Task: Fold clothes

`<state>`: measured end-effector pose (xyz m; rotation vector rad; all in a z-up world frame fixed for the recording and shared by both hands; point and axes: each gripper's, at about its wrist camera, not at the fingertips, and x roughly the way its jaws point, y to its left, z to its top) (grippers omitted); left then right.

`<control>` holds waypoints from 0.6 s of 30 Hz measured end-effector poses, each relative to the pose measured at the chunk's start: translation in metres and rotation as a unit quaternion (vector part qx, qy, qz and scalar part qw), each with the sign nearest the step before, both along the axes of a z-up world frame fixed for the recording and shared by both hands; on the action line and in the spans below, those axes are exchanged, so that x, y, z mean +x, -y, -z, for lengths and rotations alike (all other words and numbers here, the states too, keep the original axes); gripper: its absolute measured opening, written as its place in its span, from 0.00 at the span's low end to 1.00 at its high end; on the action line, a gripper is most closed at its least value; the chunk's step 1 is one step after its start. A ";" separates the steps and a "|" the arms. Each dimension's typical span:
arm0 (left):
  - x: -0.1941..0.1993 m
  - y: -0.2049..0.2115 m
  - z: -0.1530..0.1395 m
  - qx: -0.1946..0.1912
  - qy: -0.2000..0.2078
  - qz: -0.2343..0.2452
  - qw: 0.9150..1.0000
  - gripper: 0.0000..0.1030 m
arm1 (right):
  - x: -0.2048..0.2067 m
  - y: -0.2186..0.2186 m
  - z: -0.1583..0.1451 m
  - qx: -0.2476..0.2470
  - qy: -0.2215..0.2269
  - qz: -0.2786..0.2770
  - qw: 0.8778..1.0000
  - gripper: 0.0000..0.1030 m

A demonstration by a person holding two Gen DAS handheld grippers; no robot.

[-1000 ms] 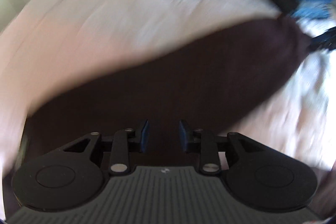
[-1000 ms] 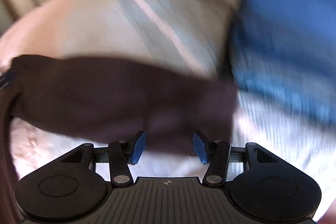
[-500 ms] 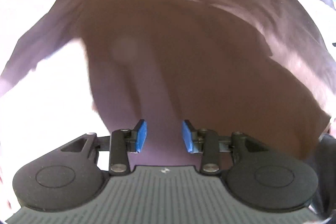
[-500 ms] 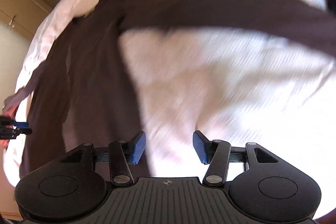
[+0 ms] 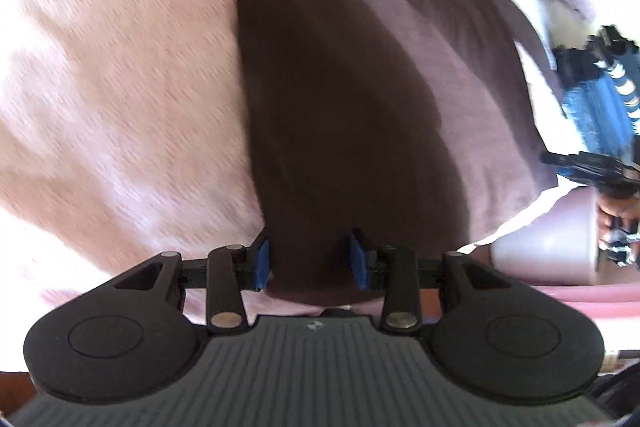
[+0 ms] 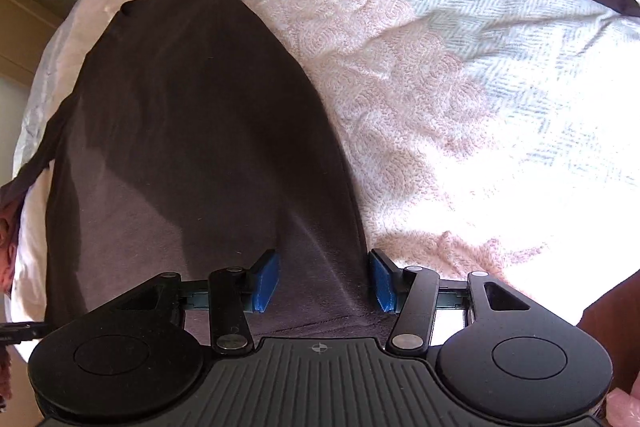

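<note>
The brown shirt (image 6: 192,115) lies spread on the bed (image 6: 460,107). Both grippers, left (image 5: 310,263) closing, right (image 6: 324,281) spread, seemingly unpinched, straddle its hem; next, pinch and fold upward.

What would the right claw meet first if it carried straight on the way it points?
Most likely the dark brown shirt, which already lies between the right claw's open fingers, near its hem, with the pink bedspread underneath. Depth is unclear.

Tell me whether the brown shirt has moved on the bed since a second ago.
Yes. In the right wrist view the brown shirt was a bunched band across the bedspread; now it lies spread out, body at left, one sleeve stretched along the far side.
</note>
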<state>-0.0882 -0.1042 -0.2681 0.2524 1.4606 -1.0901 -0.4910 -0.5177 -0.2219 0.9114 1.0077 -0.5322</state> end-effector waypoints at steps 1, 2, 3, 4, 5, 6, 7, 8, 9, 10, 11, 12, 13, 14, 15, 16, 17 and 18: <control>-0.003 -0.003 0.000 -0.007 -0.002 0.001 1.000 0.13 | 0.003 0.000 0.003 0.004 0.001 -0.011 1.000 0.52; -0.005 -0.005 0.000 -0.011 -0.002 0.000 1.000 0.06 | 0.005 0.001 0.006 0.008 0.001 -0.022 1.000 0.52; -0.006 -0.007 -0.001 -0.013 0.003 -0.004 1.000 0.05 | 0.005 0.002 0.008 0.015 0.002 -0.032 0.999 0.52; -0.008 -0.010 -0.005 -0.015 0.008 -0.007 1.000 0.04 | 0.002 0.005 0.008 0.024 0.004 -0.040 0.999 0.52; -0.011 -0.015 -0.010 -0.018 0.010 -0.010 1.000 0.04 | -0.001 0.008 0.009 0.034 0.008 -0.044 0.998 0.51; -0.012 -0.017 -0.016 -0.020 0.015 -0.009 1.000 0.03 | -0.004 0.010 0.010 0.046 0.012 -0.043 0.998 0.33; -0.012 -0.018 -0.024 -0.020 0.023 -0.006 1.000 0.03 | -0.007 0.013 0.010 0.056 0.014 -0.042 0.997 0.20; -0.013 -0.020 -0.032 -0.020 0.032 -0.001 0.999 0.03 | -0.010 0.016 0.007 0.061 0.014 -0.046 0.997 0.06; -0.012 -0.023 -0.040 -0.018 0.044 0.002 0.999 0.03 | -0.012 0.017 0.002 0.060 0.015 -0.054 0.997 0.03; -0.013 -0.025 -0.044 -0.012 0.055 0.004 0.998 0.02 | -0.014 0.019 -0.004 0.058 0.016 -0.061 0.996 0.03; -0.016 -0.026 -0.046 -0.003 0.065 0.004 0.998 0.02 | -0.015 0.018 -0.010 0.056 0.015 -0.067 0.996 0.03; -0.019 -0.028 -0.045 0.007 0.071 0.003 0.997 0.02 | -0.017 0.016 -0.015 0.052 0.015 -0.073 0.996 0.03; -0.021 -0.029 -0.041 0.019 0.072 0.000 0.997 0.02 | -0.017 0.014 -0.017 0.051 0.012 -0.076 0.996 0.03; -0.023 -0.028 -0.034 0.032 0.070 -0.004 0.997 0.02 | -0.017 0.011 -0.014 0.054 0.008 -0.077 0.996 0.03; -0.025 -0.028 -0.029 0.043 0.070 -0.008 0.997 0.02 | -0.016 0.008 -0.012 0.057 0.004 -0.078 0.995 0.03; -0.027 -0.026 -0.029 0.050 0.076 -0.009 0.996 0.02 | -0.016 0.007 -0.010 0.056 -0.001 -0.076 0.996 0.03; -0.028 -0.024 -0.031 0.057 0.083 -0.007 0.995 0.02 | -0.016 0.005 -0.008 0.050 -0.008 -0.071 0.996 0.03; -0.029 -0.022 -0.033 0.064 0.091 -0.006 0.994 0.03 | -0.018 0.005 -0.007 0.046 -0.015 -0.065 0.997 0.04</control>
